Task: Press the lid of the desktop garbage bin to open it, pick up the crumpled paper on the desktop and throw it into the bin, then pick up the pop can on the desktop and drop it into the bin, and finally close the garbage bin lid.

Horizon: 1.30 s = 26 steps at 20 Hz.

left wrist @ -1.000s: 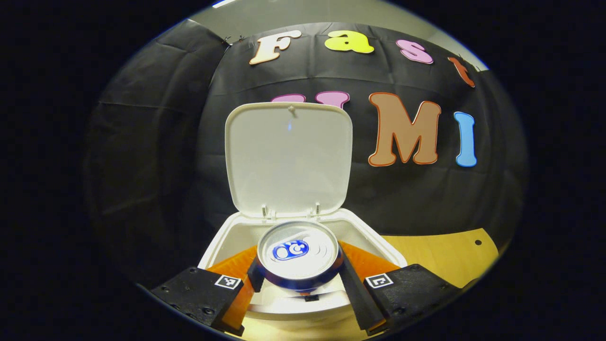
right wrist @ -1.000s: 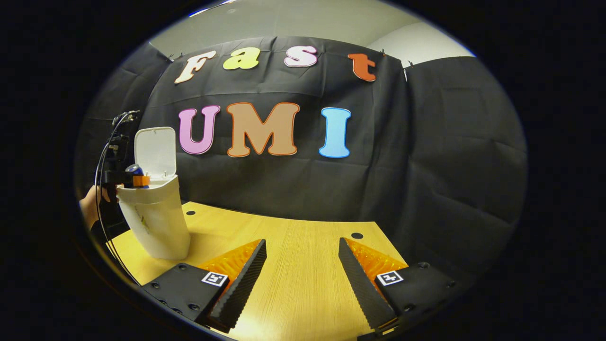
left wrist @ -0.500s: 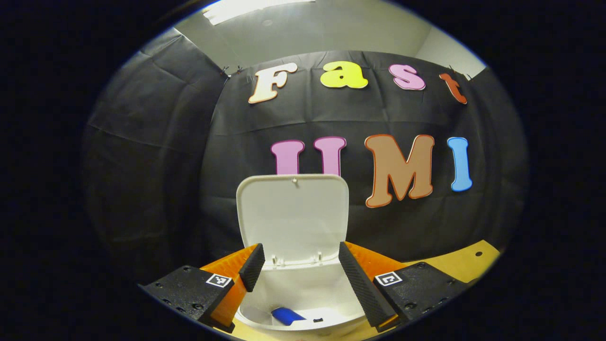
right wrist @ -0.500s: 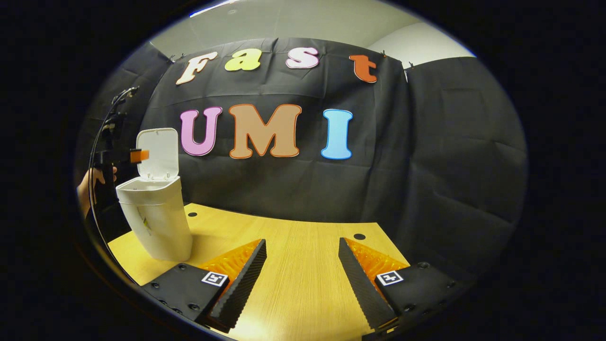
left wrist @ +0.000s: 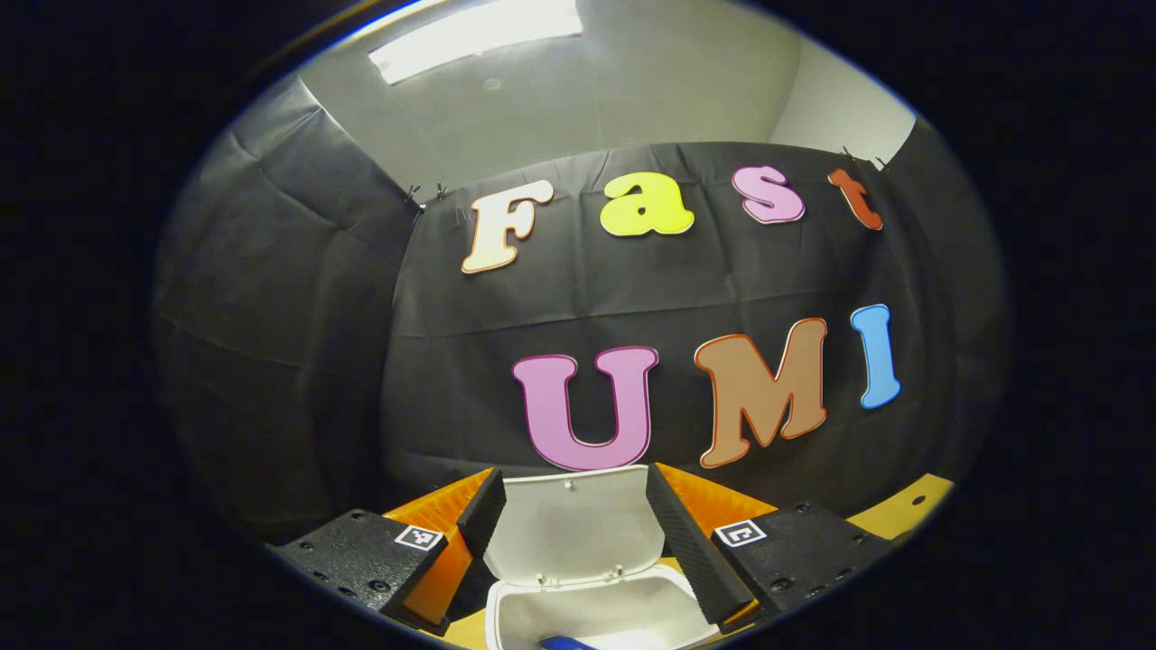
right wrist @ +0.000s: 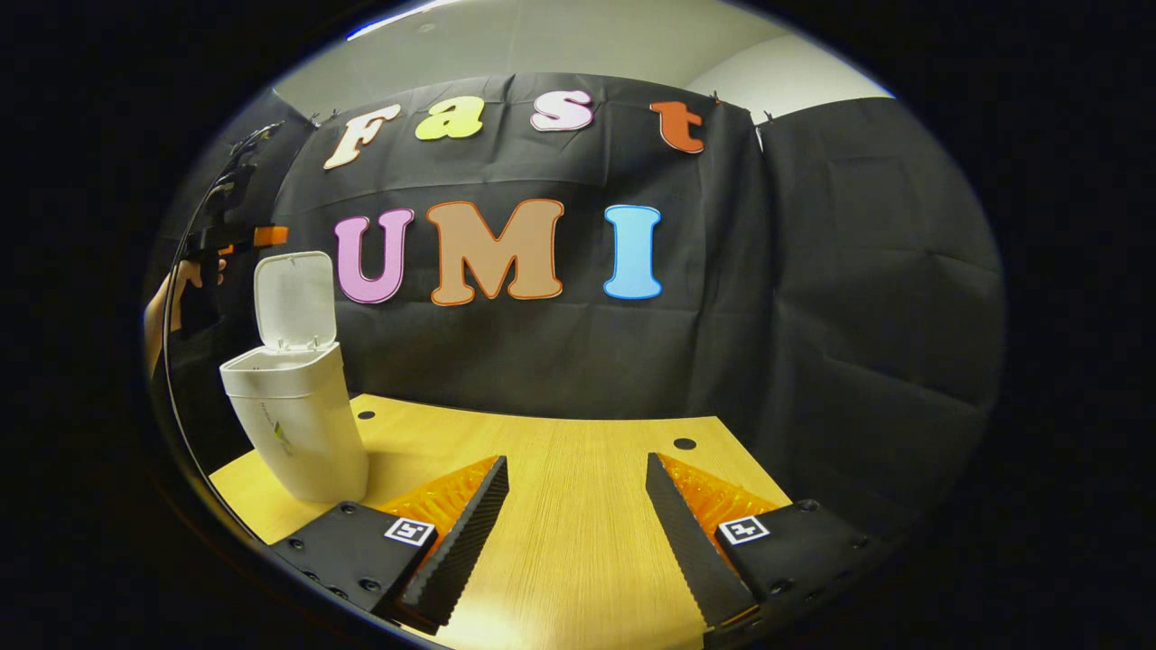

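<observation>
While raised above the bin (left wrist: 591,609), left gripper (left wrist: 569,519) spread wide with nothing between the fingers — seen in the right gripper view up beside the lid (right wrist: 294,300), held by a hand (right wrist: 172,293). Lid standing upright, bin open, on the far left part of the wooden table (right wrist: 560,506). Pop can (left wrist: 564,643) lying inside the bin, just a blue sliver visible. Right gripper (right wrist: 578,515) low over bare table, also wide open — holding nothing.

One bin (right wrist: 298,433), one can (left wrist: 567,643)
</observation>
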Tool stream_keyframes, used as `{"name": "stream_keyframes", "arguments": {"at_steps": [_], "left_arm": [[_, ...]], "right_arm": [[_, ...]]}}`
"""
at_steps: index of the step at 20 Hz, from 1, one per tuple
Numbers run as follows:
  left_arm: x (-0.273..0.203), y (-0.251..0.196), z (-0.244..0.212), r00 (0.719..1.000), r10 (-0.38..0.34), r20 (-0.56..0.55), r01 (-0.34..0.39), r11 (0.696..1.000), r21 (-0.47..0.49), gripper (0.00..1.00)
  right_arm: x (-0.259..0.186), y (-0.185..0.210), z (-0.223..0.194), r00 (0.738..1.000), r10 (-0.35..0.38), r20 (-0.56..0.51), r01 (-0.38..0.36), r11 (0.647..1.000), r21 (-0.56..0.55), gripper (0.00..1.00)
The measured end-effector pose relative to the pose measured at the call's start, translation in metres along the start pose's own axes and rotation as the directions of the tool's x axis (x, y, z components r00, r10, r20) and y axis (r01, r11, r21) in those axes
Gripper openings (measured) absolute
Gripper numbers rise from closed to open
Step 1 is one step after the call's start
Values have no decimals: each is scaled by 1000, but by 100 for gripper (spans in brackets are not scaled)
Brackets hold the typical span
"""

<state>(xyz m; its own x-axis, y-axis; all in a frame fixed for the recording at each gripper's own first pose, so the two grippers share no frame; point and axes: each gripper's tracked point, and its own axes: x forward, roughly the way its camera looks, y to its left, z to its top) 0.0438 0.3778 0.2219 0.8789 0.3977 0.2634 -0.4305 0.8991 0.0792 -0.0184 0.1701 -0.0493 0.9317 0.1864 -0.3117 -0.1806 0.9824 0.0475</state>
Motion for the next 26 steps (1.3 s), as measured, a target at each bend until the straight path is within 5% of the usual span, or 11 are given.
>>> {"name": "stream_keyframes", "arguments": {"at_steps": [5, 16, 26], "left_arm": [[27, -4, 10, 999, -24, 28, 23, 1000, 20, 92], [103, 4, -58, 972, 3, -236, -17, 998, -57, 99], [67, -2, -64, 957, 14, -289, -42, 995, -91, 94]], "right_arm": [[-8, -6, 5, 999, -29, 18, 28, 999, 15, 98], [-8, -4, 3, 999, -51, 7, 51, 999, -10, 98], [2, -12, 4, 1000, -24, 10, 24, 1000, 0, 98]]}}
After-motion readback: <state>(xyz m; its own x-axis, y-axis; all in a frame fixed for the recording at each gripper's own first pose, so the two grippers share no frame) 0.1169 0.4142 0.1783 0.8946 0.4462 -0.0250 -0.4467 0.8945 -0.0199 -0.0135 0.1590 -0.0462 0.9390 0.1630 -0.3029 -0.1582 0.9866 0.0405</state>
